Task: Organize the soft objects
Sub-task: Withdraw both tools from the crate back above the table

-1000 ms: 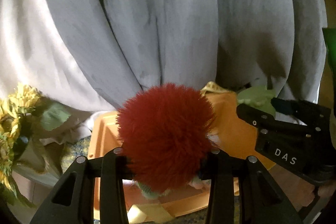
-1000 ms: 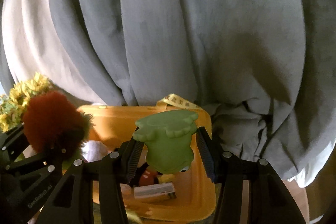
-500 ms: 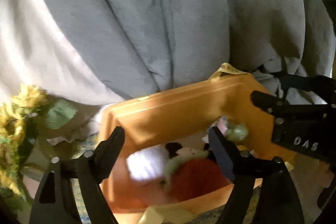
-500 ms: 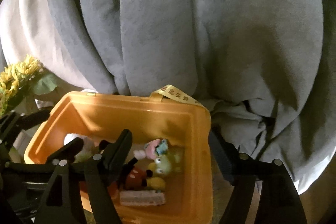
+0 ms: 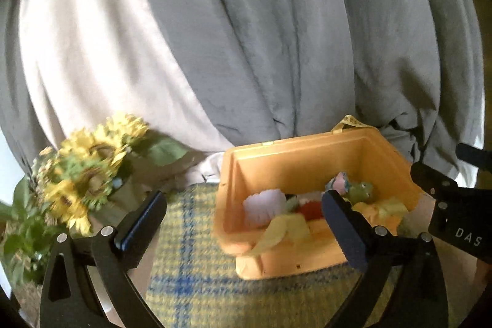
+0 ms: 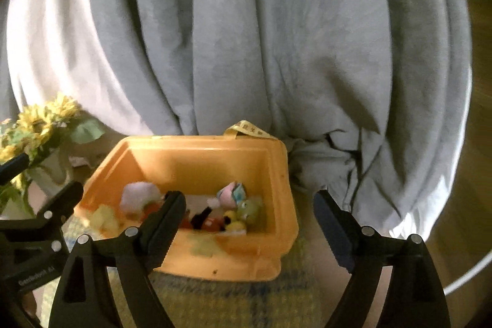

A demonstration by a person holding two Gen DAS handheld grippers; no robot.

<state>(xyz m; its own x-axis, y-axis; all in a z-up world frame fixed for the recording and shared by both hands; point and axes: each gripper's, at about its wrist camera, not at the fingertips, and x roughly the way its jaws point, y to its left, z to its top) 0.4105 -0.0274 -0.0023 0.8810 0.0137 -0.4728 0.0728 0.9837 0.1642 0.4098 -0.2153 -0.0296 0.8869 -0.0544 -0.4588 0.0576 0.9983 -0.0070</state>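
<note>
Both the left hand-held gripper (image 5: 243,217) and right hand-held gripper (image 6: 249,214) have just opened, empty; blurred soft toys (image 6: 243,209) fill the orange bin (image 6: 200,156), partly hidden by fingers.

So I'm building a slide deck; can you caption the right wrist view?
Open right gripper, nothing between its jaws, facing an orange bin of soft toys before grey curtains.

Orange bin (image 5: 295,157), yellow-blue plaid cloth (image 5: 190,282), grey curtain (image 5: 276,36).
</note>
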